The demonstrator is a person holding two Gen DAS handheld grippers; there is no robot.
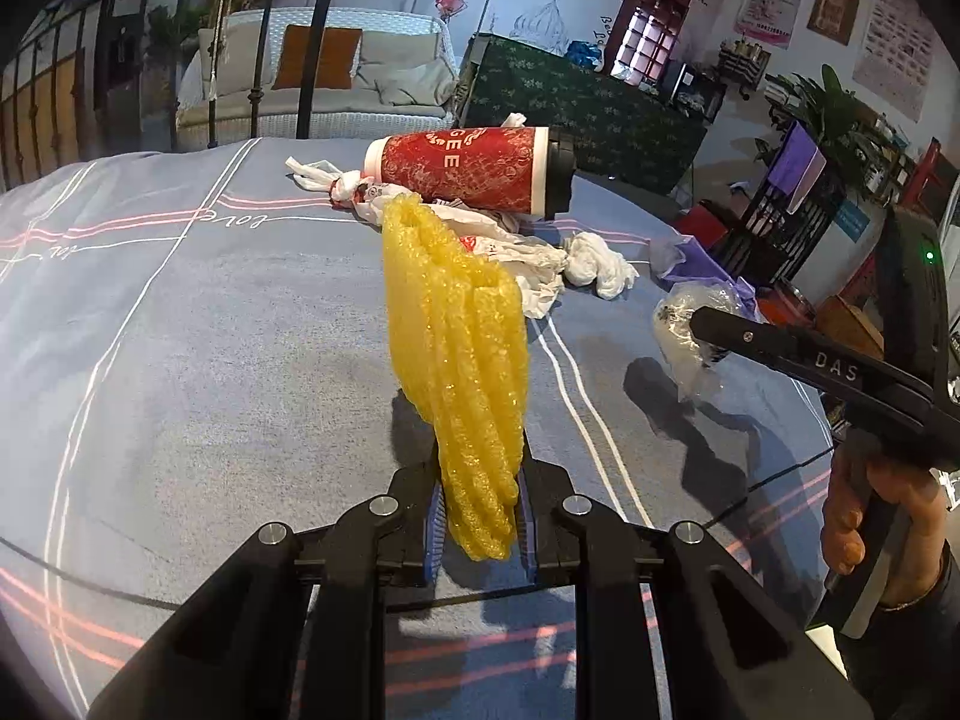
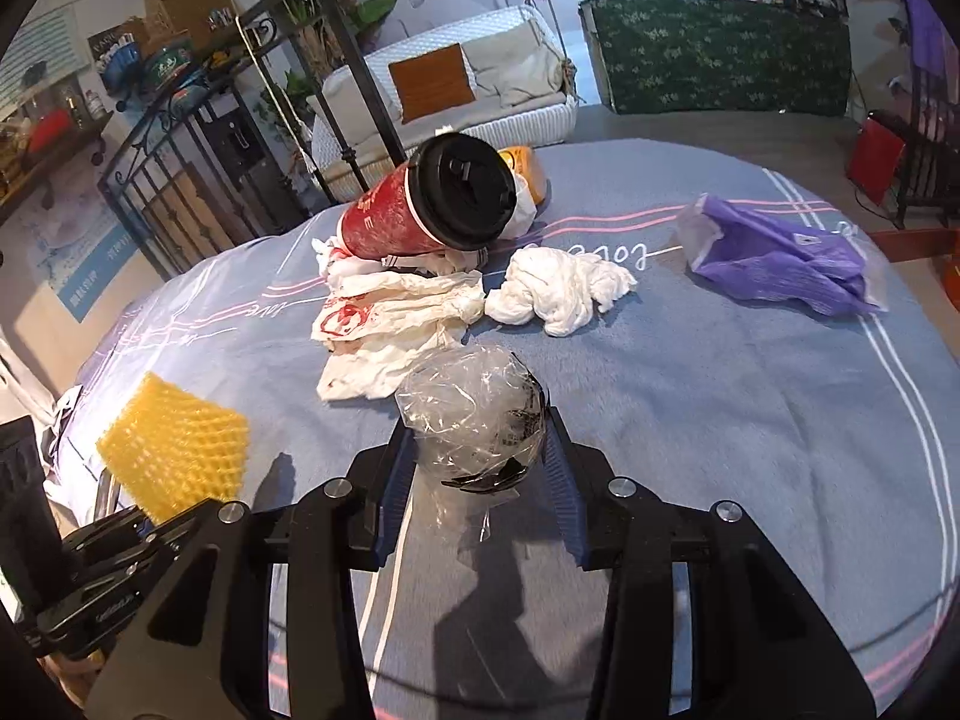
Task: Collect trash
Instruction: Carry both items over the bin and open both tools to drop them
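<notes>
Your left hand-held gripper (image 1: 477,516) is pinching the yellow foam net (image 1: 462,360), which hangs clear above the blue bed cover (image 1: 210,360), so that piece is already collected and in transit. Centre of the bed: the red cup (image 2: 390,219) lies on its side on the crumpled white bag (image 2: 384,324), with a knotted white wad (image 2: 558,291) just beside it, none of them picked up yet. Your right hand-held gripper (image 2: 477,456) has its jaws around the clear plastic ball (image 2: 474,414); the pads look to be pressing its sides, though the clear film makes contact hard to confirm. Far right, the purple bag (image 2: 780,264) sits well apart. Current step: securing the plastic ball. Next you need a firm squeeze before lifting, since it's slick and springy, then carry both pieces to wherever the bin is; it's not in view.
</notes>
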